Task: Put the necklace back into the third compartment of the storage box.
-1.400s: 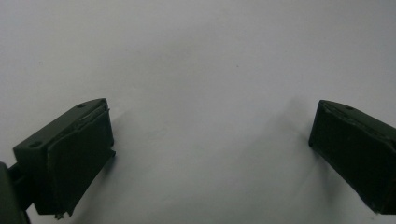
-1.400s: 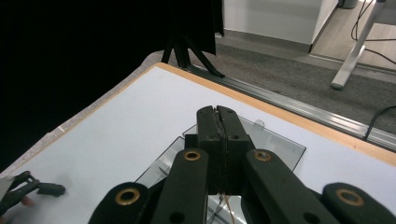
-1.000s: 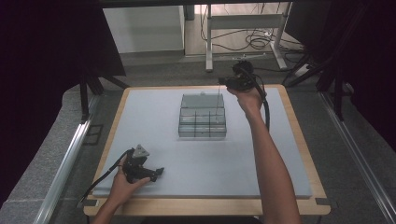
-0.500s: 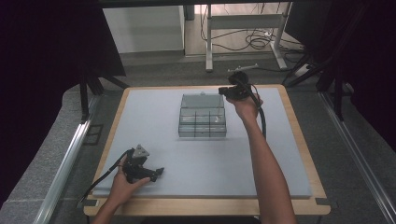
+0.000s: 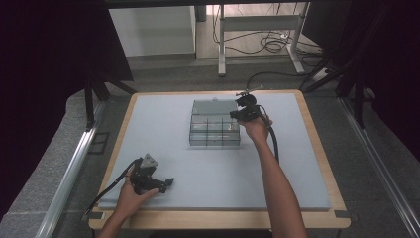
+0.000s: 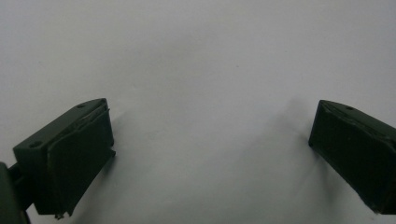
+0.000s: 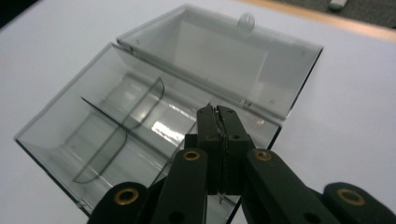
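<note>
The left claw (image 6: 210, 154) hangs over the pale mat (image 6: 201, 56); its black jaws stand wide apart.

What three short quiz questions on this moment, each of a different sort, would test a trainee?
1. True or false: the lid of the clear box is shut.
2. Which tool has its jaws pressed together: A) the left tool, B) the right tool?
3. Fill in: the left tool sits near the table's ___ edge, close to the person.

Key
1. False: it is folded back and the compartments lie open.
2. B: the right tool's jaws meet over the box, while the left tool's stand wide apart.
3. Front.
</note>
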A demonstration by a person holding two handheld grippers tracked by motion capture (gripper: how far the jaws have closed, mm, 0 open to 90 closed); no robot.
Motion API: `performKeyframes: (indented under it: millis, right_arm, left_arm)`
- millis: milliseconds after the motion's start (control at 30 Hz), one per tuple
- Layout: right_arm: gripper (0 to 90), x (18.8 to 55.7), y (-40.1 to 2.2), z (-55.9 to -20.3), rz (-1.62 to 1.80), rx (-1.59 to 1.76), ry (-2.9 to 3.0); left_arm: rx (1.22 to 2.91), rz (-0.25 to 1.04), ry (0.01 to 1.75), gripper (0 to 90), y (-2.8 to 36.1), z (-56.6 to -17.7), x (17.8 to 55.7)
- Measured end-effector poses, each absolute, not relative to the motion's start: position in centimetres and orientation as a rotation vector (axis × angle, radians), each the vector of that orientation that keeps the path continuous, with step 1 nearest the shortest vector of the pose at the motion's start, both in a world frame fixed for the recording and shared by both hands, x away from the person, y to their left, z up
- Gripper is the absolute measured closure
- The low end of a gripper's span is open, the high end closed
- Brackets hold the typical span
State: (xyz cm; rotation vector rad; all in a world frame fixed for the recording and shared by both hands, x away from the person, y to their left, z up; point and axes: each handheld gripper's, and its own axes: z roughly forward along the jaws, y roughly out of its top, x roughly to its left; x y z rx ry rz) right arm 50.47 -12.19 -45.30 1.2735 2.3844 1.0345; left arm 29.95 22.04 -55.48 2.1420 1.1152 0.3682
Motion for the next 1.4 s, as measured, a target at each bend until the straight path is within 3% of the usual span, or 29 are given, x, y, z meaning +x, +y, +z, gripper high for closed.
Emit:
performKeyframes:
  millis: [367,800,967,1400]
  right_arm:
    - [86.5,50.7,-11.8,-48.5,0.959,1.299,2.427]
    - [59.3,49.4,-13.4,-47.3,1.077,1.289,2.413]
    - [46.3,47.4,-14.5,-46.3,1.134,1.23,2.41]
    - [35.6,39.6,-19.4,-45.9,1.194,1.149,2.377]
  left_arm:
    - [2.141,0.367,1.115,0.0,22.0,-55.5,30.0]
    - [2.14,0.368,1.115,0.0,22.0,-55.5,29.9]
    - [2.14,0.367,1.115,0.0,22.0,-55.5,30.0]
    - [2.139,0.368,1.116,0.0,22.0,-55.5,29.9]
